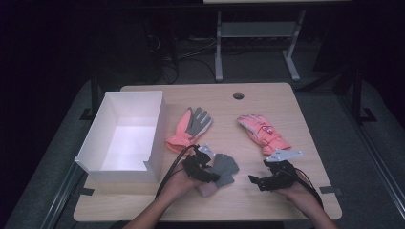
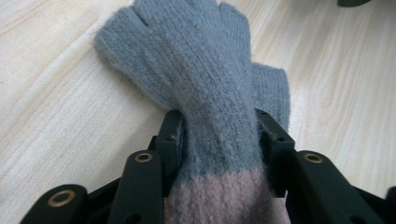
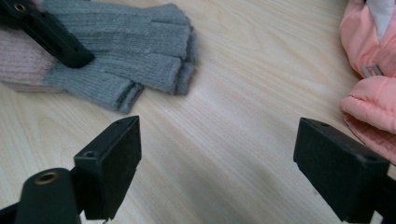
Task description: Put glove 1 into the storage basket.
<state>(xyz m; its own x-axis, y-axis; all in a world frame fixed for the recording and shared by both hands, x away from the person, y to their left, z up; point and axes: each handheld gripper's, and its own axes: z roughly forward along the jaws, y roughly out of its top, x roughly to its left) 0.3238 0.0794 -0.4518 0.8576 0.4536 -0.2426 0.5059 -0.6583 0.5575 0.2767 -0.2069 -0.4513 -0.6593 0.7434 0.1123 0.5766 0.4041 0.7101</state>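
A white box point(image 1: 125, 138) is sitting at the desk's point(image 1: 286, 191) left, with pink gloves point(image 1: 190, 126) beyond the hands. The left tongs point(image 2: 219, 135) are gripping the grey glove point(image 2: 196, 70) lying flat near the desk's front, jaws pressing its sides just above the pink cuff. To the right, the right tongs point(image 3: 217, 163) are hovering wide open over bare wood, holding nothing.

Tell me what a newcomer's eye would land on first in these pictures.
The grey knit glove with a pink cuff, at the table's near edge, is clamped between the jaws of the left gripper. Beyond it lie two bright pink ski gloves, one palm-up at mid-table and one to the right. An open white box sits at the left.
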